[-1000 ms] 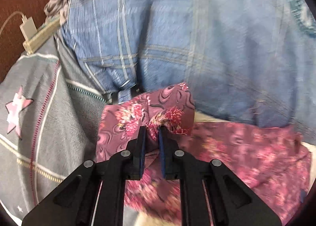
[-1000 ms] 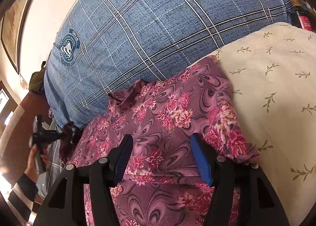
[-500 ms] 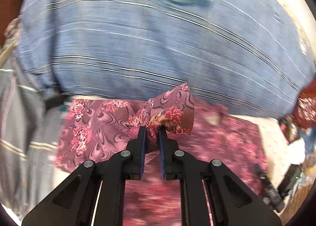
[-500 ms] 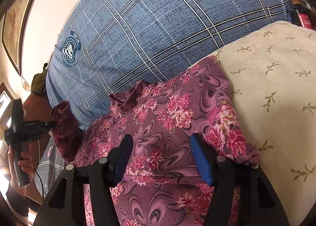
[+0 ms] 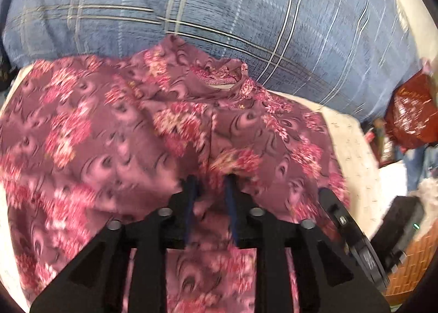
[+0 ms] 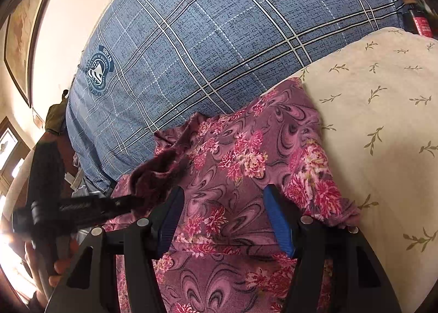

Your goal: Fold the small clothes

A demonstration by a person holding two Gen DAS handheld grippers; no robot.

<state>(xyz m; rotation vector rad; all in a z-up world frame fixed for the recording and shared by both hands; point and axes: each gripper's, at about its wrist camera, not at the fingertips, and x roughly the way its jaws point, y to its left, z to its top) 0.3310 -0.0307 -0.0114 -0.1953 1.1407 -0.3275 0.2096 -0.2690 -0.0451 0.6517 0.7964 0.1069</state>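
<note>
Floral maroon top [image 5: 115, 132] on the cream sheet [image 6: 383, 110], vs 1 s ago.
My L gripper [image 5: 210, 184], nipping its edge, swung over from the side; R gripper [image 6: 223, 198] spread wide above it, unmoved.

Bright daylight — left view motion-blurred (fisheye-warped edges), right sharp.

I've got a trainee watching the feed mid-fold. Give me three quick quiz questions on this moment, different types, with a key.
1. True or false: the right gripper is clamped on the floral garment.
2. Multiple choice: what does the left gripper hold? A) the blue plaid pillow B) a fold of the floral garment C) nothing
3. Fill in: in the right wrist view, the garment lies partly on a cream sheet printed with small ____.

Key: 1 false, its jaws stand wide apart over the cloth; 2 B; 3 leaf sprigs.
</note>
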